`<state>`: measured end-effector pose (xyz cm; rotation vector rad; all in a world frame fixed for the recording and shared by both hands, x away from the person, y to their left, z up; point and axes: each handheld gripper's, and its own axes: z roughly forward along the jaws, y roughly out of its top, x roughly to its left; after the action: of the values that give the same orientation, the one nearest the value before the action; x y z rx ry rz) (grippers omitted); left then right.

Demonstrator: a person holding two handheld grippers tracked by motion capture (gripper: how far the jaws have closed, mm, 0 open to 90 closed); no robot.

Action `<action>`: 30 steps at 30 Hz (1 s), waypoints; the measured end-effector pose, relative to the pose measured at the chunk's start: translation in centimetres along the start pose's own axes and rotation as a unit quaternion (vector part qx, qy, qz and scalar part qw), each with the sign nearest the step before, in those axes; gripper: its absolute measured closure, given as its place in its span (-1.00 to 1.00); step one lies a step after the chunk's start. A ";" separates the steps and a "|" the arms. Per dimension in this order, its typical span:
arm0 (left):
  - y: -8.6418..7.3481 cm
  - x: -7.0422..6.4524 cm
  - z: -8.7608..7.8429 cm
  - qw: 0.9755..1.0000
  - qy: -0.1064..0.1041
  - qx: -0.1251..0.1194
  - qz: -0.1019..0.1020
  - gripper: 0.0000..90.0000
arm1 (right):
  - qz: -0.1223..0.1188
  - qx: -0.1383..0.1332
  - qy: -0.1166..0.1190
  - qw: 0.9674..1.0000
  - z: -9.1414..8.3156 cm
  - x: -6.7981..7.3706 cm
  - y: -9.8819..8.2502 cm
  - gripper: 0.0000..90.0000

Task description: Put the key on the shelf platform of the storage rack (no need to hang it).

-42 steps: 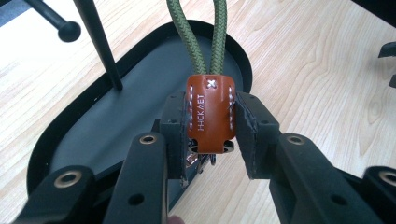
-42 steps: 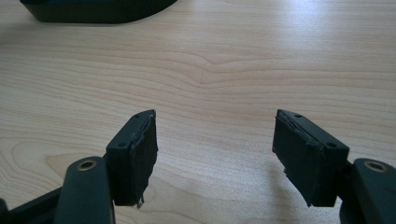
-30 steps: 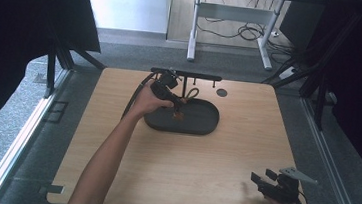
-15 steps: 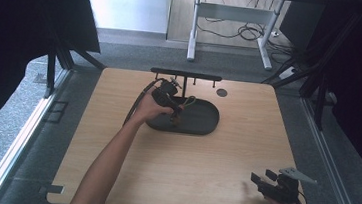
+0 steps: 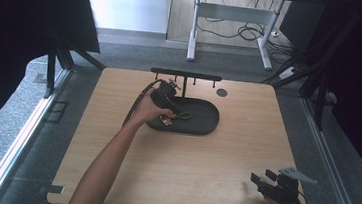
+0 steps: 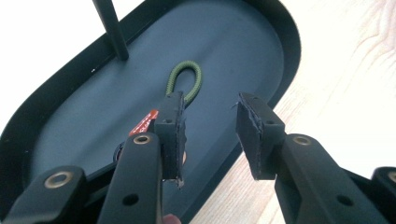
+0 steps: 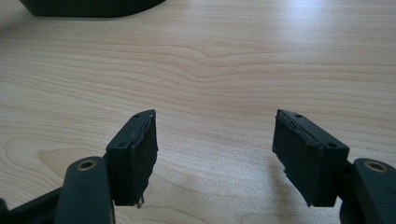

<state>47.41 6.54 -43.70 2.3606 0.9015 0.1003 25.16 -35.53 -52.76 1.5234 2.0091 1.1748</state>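
Note:
A green cord loop (image 6: pixel 187 79) with a red tag (image 6: pixel 145 122) lies flat in the black oval tray (image 6: pixel 233 51). My left gripper (image 6: pixel 210 135) hovers just over the tray's near-left part. Its jaws have just been opening and stand apart with nothing between them; the left jaw hides part of the tag. From above, the left gripper (image 5: pixel 169 113) sits beside the loop (image 5: pixel 183 115) in the tray (image 5: pixel 204 128). My right gripper (image 7: pixel 215 154) is open and empty over bare wood, at the table's near right corner (image 5: pixel 260 179).
A thin black post (image 6: pixel 112 32) rises from the tray's far side and carries a crossbar (image 5: pixel 186 75). A small dark disc (image 5: pixel 221 92) lies on the table behind the tray. The tray's edge (image 7: pixel 88 7) is far ahead of the right gripper.
The left gripper has shifted slightly toward the near side of the tray, and its jaws now show a gap. The right hand has stayed still.

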 end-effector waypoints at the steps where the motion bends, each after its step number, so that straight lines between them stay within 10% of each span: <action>1: 0.0 -0.1 -0.3 1.000 0.000 -0.001 0.002 0.39 | 0.000 0.000 0.000 1.000 0.0 0.0 0.0 -0.31; 30: -5.9 -3.1 -6.7 0.998 0.005 -0.055 0.016 0.17 | -0.003 0.003 0.002 1.000 0.2 0.4 0.0 -0.31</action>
<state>39.77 11.46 -41.11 2.2738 0.8415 0.1713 25.21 -35.08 -52.83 1.5192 2.0199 1.1705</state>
